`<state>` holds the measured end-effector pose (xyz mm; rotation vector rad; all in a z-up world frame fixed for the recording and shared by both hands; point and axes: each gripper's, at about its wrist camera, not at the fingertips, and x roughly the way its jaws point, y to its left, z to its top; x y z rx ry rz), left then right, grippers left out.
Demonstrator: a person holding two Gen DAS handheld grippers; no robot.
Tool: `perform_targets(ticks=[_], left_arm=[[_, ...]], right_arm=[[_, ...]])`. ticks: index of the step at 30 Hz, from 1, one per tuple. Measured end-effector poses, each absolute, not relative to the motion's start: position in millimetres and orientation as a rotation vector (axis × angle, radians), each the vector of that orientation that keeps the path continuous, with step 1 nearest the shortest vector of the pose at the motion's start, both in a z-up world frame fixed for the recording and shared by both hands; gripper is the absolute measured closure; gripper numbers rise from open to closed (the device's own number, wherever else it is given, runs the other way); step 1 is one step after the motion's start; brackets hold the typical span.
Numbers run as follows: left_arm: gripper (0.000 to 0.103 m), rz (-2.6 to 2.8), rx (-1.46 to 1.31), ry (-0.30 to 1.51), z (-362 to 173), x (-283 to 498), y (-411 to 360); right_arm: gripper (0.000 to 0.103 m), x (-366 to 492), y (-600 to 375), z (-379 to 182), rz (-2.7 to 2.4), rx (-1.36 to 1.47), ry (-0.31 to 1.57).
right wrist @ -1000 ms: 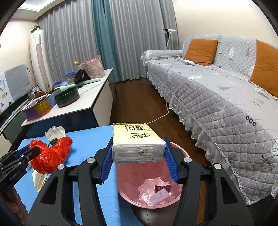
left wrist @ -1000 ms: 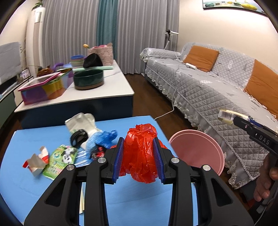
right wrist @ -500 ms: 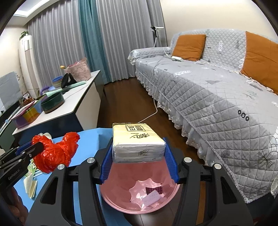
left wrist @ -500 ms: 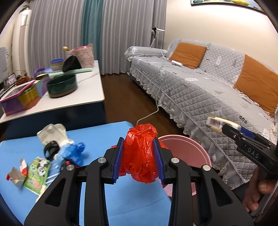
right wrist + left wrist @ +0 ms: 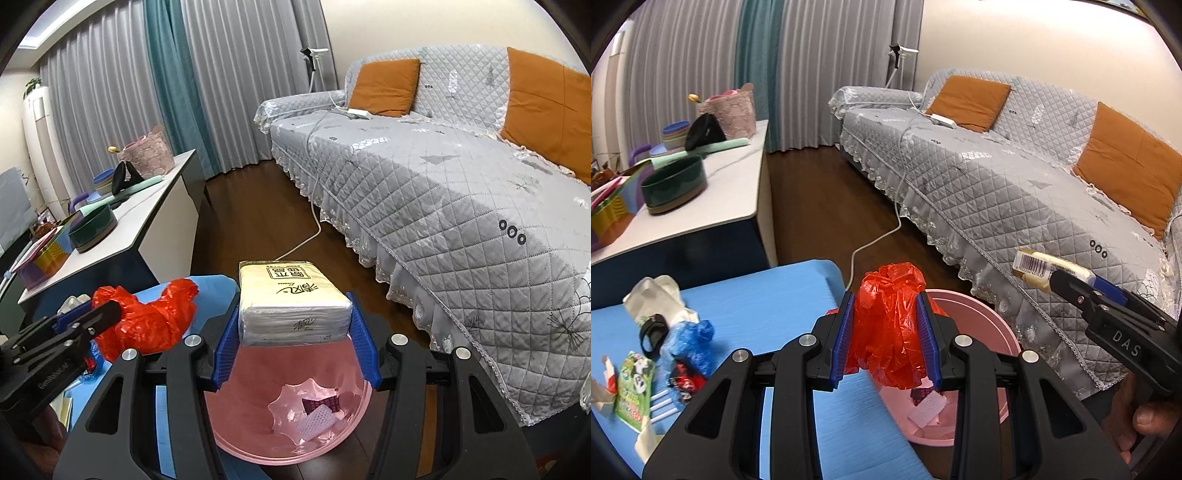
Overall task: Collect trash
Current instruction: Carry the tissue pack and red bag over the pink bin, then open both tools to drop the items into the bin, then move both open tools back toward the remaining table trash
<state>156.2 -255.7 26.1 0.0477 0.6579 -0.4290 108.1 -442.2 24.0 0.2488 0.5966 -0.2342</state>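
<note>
My left gripper (image 5: 886,334) is shut on a crumpled red plastic bag (image 5: 890,325), held at the blue table's (image 5: 775,299) right edge beside the pink bin (image 5: 982,325). From the right wrist view the same red bag (image 5: 147,321) hangs at the left. My right gripper (image 5: 295,339) is shut on a yellow tissue pack (image 5: 291,306) directly above the pink bin (image 5: 258,435), which holds a few scraps. The tissue pack (image 5: 1045,269) also shows at the right of the left wrist view. Loose trash (image 5: 665,347) lies on the blue table's left part.
A grey quilted sofa (image 5: 1015,184) with orange cushions runs along the right. A white side table (image 5: 701,206) with bowls and a basket stands behind the blue table. A white cable (image 5: 875,236) crosses the dark wood floor. A person's hand (image 5: 1145,417) grips the right tool.
Both grippers have swung right with their loads. The red bag now reaches the pink bin's rim, and the tissue pack sits more squarely over the bin.
</note>
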Motion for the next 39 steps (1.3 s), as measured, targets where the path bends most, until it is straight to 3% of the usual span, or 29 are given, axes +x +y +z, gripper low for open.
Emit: perform_targets(ticks=[13, 15, 17, 18, 20, 33, 39], left_arm=[[0.070, -0.459, 0.063, 0.692, 11.1, 171.5, -279.2], [0.064, -0.463, 0.071, 0.694, 11.2, 172.8, -282.2], [0.052, -0.473, 0.073, 0.708, 10.3, 176.1, -284.3], [0.052, -0.471, 0.070, 0.707, 10.5, 176.0, -283.4], [0.052, -0.455, 0.061, 0.702, 11.0, 176.5, -278.8], [0.052, -0.396, 0.028, 0.686, 24.6, 160.6, -234.3], [0.052, -0.350, 0.008, 0.661, 37.8, 141.2, -194.4]], right_arm=[[0.048, 113.9, -450.5, 17.7, -0.244, 0.272, 0.611], [0.045, 114.3, -449.6, 17.1, -0.241, 0.267, 0.614], [0.039, 114.9, -448.4, 16.6, -0.261, 0.253, 0.617], [0.033, 115.3, -448.5, 16.6, -0.263, 0.253, 0.618], [0.032, 116.2, -448.0, 16.3, -0.262, 0.253, 0.620], [0.032, 118.6, -437.2, 17.2, -0.250, 0.256, 0.619], [0.037, 118.7, -414.4, 25.3, -0.209, 0.238, 0.595]])
